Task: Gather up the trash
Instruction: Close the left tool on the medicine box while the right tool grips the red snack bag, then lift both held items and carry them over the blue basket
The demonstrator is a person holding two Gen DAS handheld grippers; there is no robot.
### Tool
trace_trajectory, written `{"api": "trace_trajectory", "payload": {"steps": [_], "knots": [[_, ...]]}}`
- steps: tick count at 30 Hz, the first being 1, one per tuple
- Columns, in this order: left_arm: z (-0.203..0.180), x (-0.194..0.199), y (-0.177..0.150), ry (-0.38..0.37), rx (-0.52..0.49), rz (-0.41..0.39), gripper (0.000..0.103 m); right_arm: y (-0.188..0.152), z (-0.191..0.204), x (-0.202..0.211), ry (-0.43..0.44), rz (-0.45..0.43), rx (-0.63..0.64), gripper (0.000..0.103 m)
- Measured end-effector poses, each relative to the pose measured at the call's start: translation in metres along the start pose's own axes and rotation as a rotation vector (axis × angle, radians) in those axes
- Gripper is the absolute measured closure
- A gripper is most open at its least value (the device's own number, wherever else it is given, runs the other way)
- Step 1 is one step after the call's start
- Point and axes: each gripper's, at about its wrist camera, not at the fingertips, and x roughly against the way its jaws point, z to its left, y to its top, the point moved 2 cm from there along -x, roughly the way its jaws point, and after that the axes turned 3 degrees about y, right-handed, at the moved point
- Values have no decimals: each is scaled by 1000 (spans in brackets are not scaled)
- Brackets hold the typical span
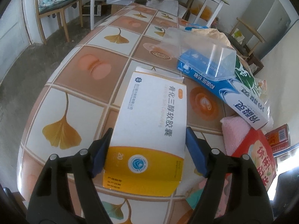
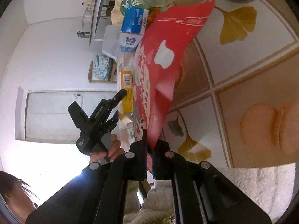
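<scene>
A white and yellow medicine box (image 1: pixel 149 121) sits between the blue pads of my left gripper (image 1: pixel 148 141), and both pads rest against its long edges. The right wrist view shows the same box (image 2: pixel 127 91) edge-on beside the left gripper, with a hand (image 2: pixel 112 149) holding that tool. My right gripper (image 2: pixel 149 141) is shut on the bottom corner of a red snack bag (image 2: pixel 168 56), which stands up off the patterned tablecloth (image 2: pixel 243 71). In the left wrist view the red bag (image 1: pixel 256 149) lies just right of the medicine box.
A blue toothpaste box (image 1: pixel 224 85), a clear plastic tray (image 1: pixel 205 52), a pink cloth (image 1: pixel 235 130) and a crumpled paper bag (image 1: pixel 211 33) crowd the table's right side. The tablecloth (image 1: pixel 84 97) left of the box is bare. A wooden chair (image 1: pixel 56 9) stands beyond the table.
</scene>
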Motion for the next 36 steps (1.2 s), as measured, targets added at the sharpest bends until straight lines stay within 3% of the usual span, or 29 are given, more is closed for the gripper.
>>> {"api": "trace_trajectory", "payload": {"steps": [17, 27, 36], "knots": [[26, 54, -18, -29, 84, -74, 32, -19, 20, 2, 67, 74, 11, 100], [27, 94, -19, -38, 100, -164, 32, -25, 55, -1, 106, 102, 129, 100], [21, 115, -16, -43, 93, -217, 32, -30, 71, 6, 115, 62, 255, 100]]}}
